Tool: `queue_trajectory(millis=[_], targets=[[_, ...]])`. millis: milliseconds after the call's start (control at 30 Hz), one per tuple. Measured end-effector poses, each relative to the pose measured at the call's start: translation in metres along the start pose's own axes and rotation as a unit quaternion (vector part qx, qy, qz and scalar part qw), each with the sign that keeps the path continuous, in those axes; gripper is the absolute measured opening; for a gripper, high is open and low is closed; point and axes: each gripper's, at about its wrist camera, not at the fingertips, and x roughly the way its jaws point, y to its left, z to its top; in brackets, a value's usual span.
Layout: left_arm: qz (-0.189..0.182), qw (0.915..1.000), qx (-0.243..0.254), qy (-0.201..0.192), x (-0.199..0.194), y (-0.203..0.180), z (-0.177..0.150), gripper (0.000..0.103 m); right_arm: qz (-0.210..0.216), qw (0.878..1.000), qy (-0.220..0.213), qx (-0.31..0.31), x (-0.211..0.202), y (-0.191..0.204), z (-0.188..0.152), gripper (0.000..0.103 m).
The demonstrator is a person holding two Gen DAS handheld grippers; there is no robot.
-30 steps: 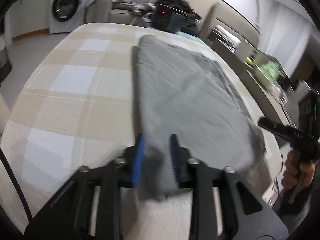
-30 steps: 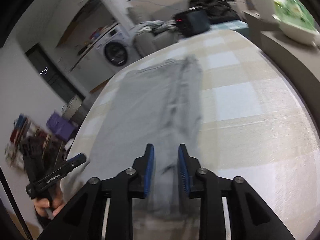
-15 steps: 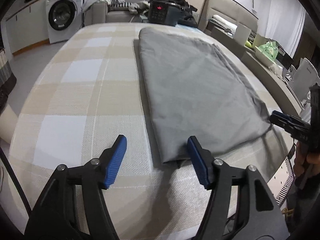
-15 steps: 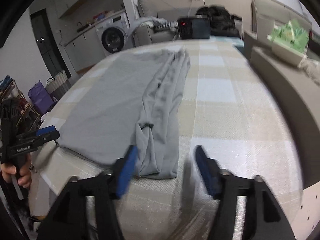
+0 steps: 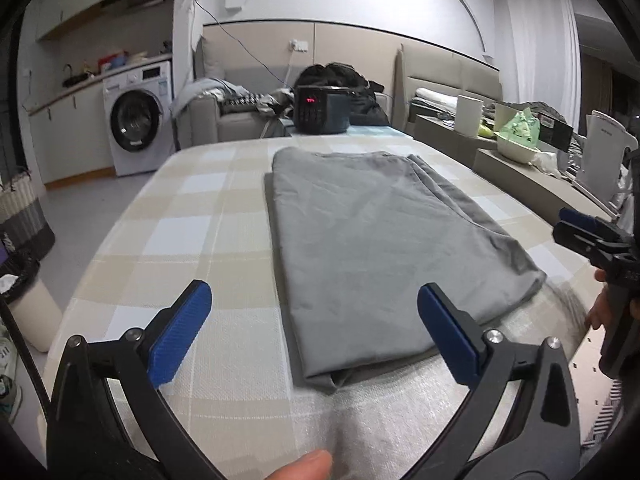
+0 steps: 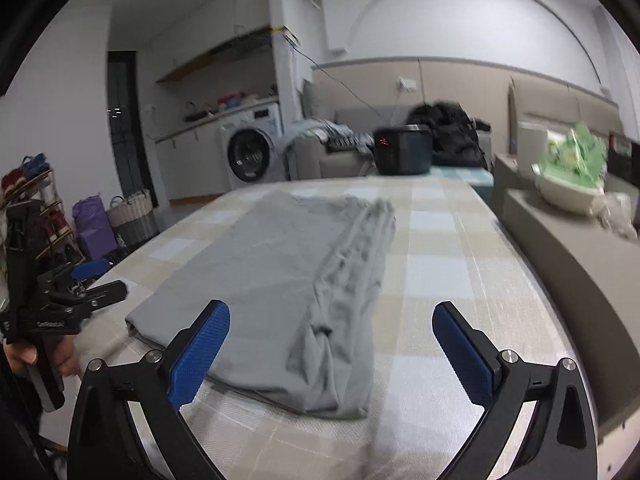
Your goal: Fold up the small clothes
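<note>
A grey garment (image 5: 372, 240) lies folded lengthwise on the beige and white checked surface (image 5: 180, 240), its near end a little rumpled. My left gripper (image 5: 314, 300) hovers just short of the garment's near left corner; its jaws are opening wide and the blue pads touch nothing. In the right wrist view the same garment (image 6: 288, 280) shows bunched folds along its right side. My right gripper (image 6: 332, 316) is over the near right corner, its jaws also opening, with the cloth below the gap and not pinched. Each gripper shows at the other view's edge: right gripper (image 5: 588, 236), left gripper (image 6: 80, 300).
A black cooker (image 5: 320, 110) with a red display stands beyond the far end. A washing machine (image 5: 138, 120) is at the back left. A low beige ledge (image 6: 580, 264) with a white bowl (image 6: 568, 196) runs along the right. Baskets and a purple bag (image 6: 94, 224) sit on the floor left.
Both grippers were shut on the garment's near edge; they have let go, opened wide and drawn back. The garment now lies flat on the surface.
</note>
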Motion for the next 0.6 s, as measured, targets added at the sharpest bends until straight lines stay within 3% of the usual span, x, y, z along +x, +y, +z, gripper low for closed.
queue_trajectory(millis=[133,300,600], targets=[[-0.005,0.9997,-0.006,-0.024,-0.0016,-0.0008,-0.0001,0.102,0.034,0.999,0.005,-0.004,0.0065,0.0040,-0.0028,0.103],[-0.016,0.9998,-0.003,-0.012,0.0035,-0.0002,-0.0029,0.102,0.041,0.999,0.003,-0.018,0.0088,0.0099,-0.0067,0.103],[-0.037,0.9992,0.000,-0.011,0.0067,-0.0039,-0.0061,0.102,0.055,0.998,-0.003,0.010,0.0077,0.0036,-0.0085,0.103]])
